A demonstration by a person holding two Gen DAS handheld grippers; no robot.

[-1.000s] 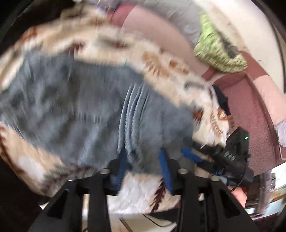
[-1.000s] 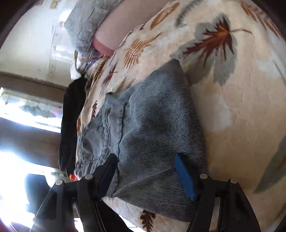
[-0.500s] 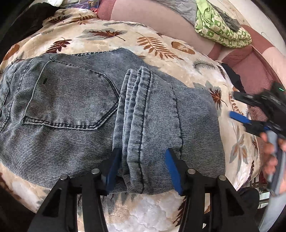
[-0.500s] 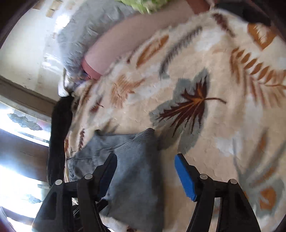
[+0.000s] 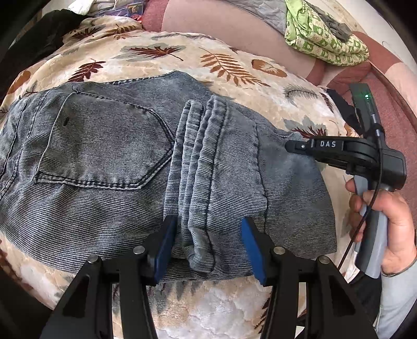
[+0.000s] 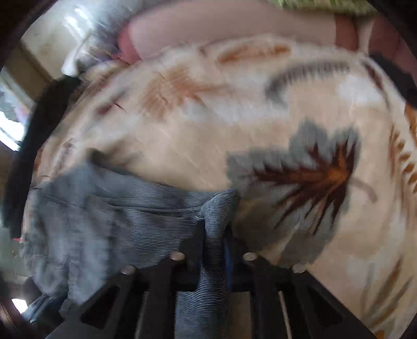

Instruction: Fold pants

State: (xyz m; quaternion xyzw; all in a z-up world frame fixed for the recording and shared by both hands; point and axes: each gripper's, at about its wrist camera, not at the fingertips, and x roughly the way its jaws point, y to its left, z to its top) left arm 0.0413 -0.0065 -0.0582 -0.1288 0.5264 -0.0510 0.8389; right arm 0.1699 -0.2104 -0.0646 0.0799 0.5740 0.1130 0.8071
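Observation:
Grey-blue denim pants (image 5: 109, 161) lie folded on a leaf-patterned blanket (image 5: 161, 60), the back pocket showing at left and the stacked leg hems (image 5: 200, 167) in the middle. My left gripper (image 5: 206, 245) is open, its blue pads either side of the hems at the pants' near edge. My right gripper (image 5: 292, 146) reaches in from the right at the pants' far right corner. In the right wrist view it (image 6: 213, 242) is shut on that corner of the pants (image 6: 117, 221), with cloth pinched between the fingers.
A green patterned cloth (image 5: 323, 39) lies on the pink sofa back (image 5: 224, 23) behind the blanket. A black garment (image 5: 39, 34) lies at the far left. The person's hand (image 5: 391, 219) holds the right gripper's handle at the right edge.
My right gripper has come back onto the pants' right corner and closed on it. The left gripper has stayed open over the hems.

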